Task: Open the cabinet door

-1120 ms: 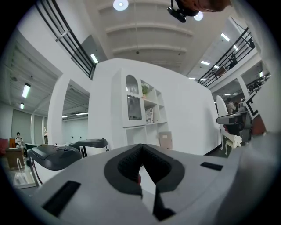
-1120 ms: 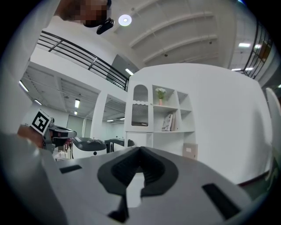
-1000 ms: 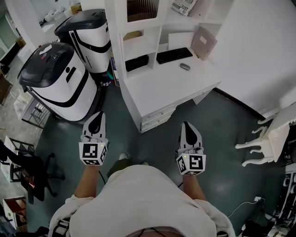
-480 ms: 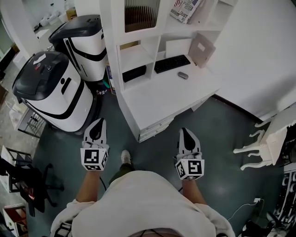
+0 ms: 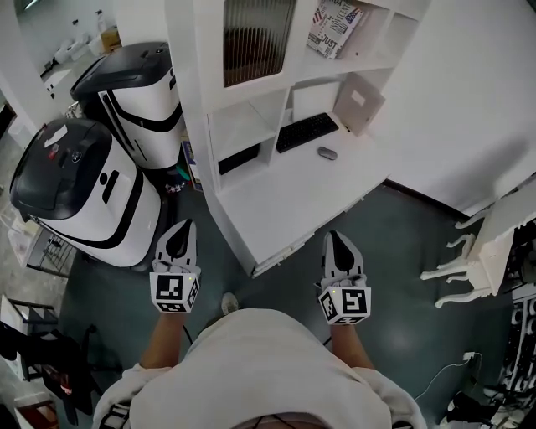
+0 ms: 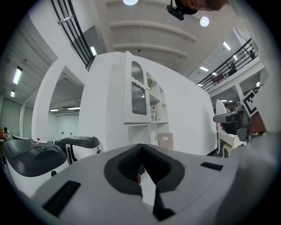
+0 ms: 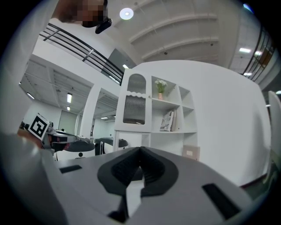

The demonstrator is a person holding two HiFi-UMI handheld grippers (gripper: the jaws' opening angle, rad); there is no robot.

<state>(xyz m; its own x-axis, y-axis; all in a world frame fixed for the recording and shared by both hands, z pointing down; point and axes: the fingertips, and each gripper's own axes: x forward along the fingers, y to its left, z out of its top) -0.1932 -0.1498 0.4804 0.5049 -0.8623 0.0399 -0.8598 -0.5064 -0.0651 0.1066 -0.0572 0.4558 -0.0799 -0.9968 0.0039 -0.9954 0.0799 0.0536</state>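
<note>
**Layout: shelf unit ahead, machines left, side table right**

Cabinet door (image 5: 255, 42) sits top-left in shelf unit (image 5: 197, 100), above open cubbies (image 5: 243, 117). Papers (image 5: 333, 25) stand on shelf just right of door. Below, tabletop (image 5: 285, 197) juts toward person. Keyboard (image 5: 307, 131) lies at its back, w/ mouse (image 5: 327, 153) just right & nearer, not touching. Card (image 5: 360, 102) leans at back right, behind mouse. Left of unit, 2 machines on floor (image 5: 402, 243): far machine (image 5: 138, 88) behind near machine (image 5: 71, 188). Side table (image 5: 490, 247) stands well right. Left tongs (image 5: 179, 230) btwn near machine & tabletop's near corner; right tongs (image 5: 336, 240) right of that corner, before front edge.
</note>
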